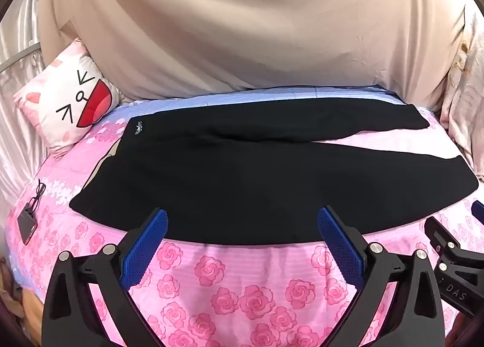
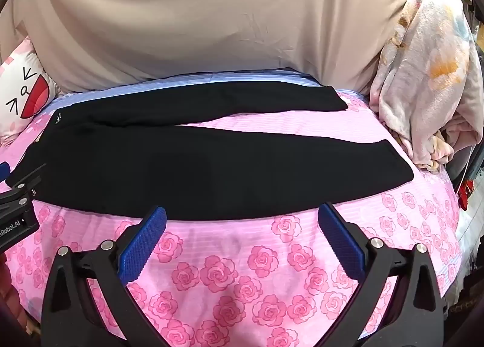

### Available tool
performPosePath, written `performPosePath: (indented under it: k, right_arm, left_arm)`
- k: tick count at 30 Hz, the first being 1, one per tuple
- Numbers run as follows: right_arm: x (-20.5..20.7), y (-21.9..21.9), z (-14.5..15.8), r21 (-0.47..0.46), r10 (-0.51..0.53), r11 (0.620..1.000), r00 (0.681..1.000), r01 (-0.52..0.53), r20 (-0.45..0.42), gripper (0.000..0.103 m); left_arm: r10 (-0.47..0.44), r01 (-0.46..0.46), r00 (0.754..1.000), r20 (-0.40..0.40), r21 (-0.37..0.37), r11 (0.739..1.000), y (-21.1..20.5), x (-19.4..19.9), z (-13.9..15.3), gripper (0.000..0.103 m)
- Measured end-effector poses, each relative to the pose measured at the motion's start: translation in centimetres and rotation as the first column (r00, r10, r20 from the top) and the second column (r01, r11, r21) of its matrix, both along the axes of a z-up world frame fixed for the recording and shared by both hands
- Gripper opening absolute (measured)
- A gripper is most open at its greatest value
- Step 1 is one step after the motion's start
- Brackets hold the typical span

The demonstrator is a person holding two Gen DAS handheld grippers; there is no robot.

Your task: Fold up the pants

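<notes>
Rose-print bedding covers the bed [image 1: 242, 271], where the left claw [image 1: 242, 223] and right claw [image 2: 242, 220] both hover wide apart and empty at the near edge of the black pants [image 1: 242, 177]. These lie flat, legs spread rightward, waistband toward a cat pillow [image 1: 66, 102]; beige cloth [image 1: 242, 29] hangs behind.

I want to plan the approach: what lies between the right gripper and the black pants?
In the right wrist view, only bare pink rose bedsheet lies between the open right gripper and the near edge of the black pants.
</notes>
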State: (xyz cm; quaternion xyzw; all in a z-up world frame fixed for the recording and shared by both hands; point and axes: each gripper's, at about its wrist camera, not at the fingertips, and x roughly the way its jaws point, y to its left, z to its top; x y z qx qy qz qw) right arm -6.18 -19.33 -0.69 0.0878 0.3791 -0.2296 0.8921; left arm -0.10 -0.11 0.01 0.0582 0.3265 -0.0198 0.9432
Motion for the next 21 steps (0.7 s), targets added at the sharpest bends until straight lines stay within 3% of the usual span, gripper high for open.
performPosePath:
  k: [3,21]
  right_arm:
    - [0.2,0.1,0.0,0.002,0.002,1.000,1.000,-0.002,-0.007,0.098]
    - [0.4,0.3,0.4,0.000,0.005,1.000,1.000,-0.005,0.008,0.098]
  left_arm:
    - [-0.002,0.002,1.000,-0.017,-0.027,1.000,0.4,0.2,-0.3,0.098]
    - [-0.004,0.004,1.000,-0.031,-0.008,1.000,0.4,0.4,-1.2,0.098]
